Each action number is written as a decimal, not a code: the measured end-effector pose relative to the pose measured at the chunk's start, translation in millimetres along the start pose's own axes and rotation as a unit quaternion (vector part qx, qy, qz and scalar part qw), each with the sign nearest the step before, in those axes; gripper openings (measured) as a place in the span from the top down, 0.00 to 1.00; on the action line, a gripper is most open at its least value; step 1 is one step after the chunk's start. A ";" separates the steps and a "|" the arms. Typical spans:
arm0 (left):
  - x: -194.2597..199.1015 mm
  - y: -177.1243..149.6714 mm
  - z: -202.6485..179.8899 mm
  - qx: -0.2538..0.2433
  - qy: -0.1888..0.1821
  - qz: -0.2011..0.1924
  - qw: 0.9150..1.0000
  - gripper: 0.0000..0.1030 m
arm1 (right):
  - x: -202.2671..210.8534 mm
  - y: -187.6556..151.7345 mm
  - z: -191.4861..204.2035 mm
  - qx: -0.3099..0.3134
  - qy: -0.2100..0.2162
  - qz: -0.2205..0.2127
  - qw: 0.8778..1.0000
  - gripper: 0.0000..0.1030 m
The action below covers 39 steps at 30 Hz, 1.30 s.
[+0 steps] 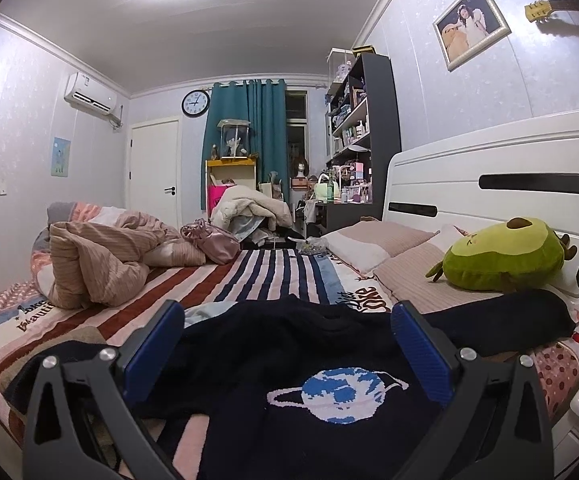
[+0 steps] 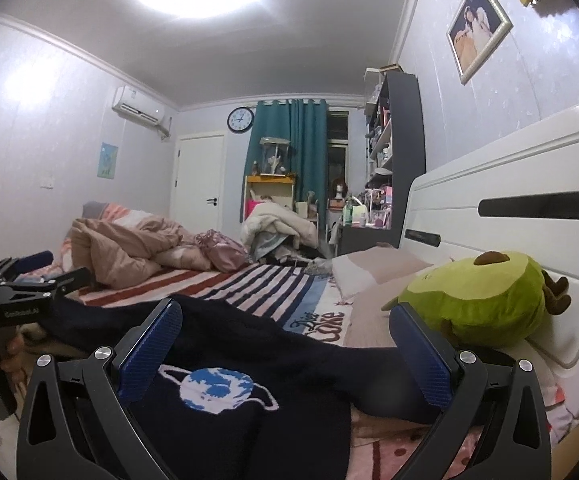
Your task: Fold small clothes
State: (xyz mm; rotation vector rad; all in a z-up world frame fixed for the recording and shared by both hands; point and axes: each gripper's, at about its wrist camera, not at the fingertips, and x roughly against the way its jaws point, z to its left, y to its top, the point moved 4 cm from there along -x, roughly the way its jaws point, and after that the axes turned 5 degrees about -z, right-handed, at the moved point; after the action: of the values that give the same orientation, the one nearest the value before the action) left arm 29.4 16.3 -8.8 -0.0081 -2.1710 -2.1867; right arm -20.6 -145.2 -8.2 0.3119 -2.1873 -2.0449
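A small navy sweater (image 1: pixel 273 352) with a blue-and-white planet motif (image 1: pixel 337 394) lies spread on the striped bed sheet (image 1: pixel 225 280). One sleeve (image 1: pixel 501 320) reaches right toward the pillows. My left gripper (image 1: pixel 287 320) is open and empty, with its jaws wide just above the sweater's front. In the right wrist view the sweater (image 2: pixel 249 344) and its planet motif (image 2: pixel 217 388) lie under my right gripper (image 2: pixel 285 320), which is also open and empty. The left gripper's body (image 2: pixel 21 292) shows at that view's left edge.
A green avocado plush (image 1: pixel 505 256) rests on pink pillows (image 1: pixel 381 240) by the white headboard (image 1: pixel 489 176). A crumpled pink duvet (image 1: pixel 101 256) and a pink bag (image 1: pixel 213 240) lie at the far left of the bed. Shelves and a cluttered desk (image 1: pixel 349 184) stand beyond.
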 end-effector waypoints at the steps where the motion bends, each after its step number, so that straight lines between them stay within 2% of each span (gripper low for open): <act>1: 0.3 0.7 -0.7 0.000 0.000 0.000 1.000 0.01 | 1.2 0.6 -0.2 0.000 0.000 0.000 1.000 0.00; 26: 7.3 5.4 -3.5 -0.003 0.000 -0.003 1.000 0.01 | 5.4 -2.2 1.5 -0.002 0.003 0.002 1.000 0.00; 36: -18.0 -9.5 9.3 0.004 0.007 0.033 0.999 0.01 | -18.3 -16.1 9.7 0.006 0.006 0.027 1.000 0.00; 39: -29.7 -19.7 21.2 0.012 0.008 0.049 0.999 0.01 | -32.8 -27.8 13.3 -0.006 0.027 0.053 0.998 0.00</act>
State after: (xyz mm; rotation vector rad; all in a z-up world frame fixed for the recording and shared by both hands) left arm 57.4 38.8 -29.7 -0.0935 -2.1404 -2.1014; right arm 9.8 -126.1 -35.3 0.2423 -2.1124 -1.9684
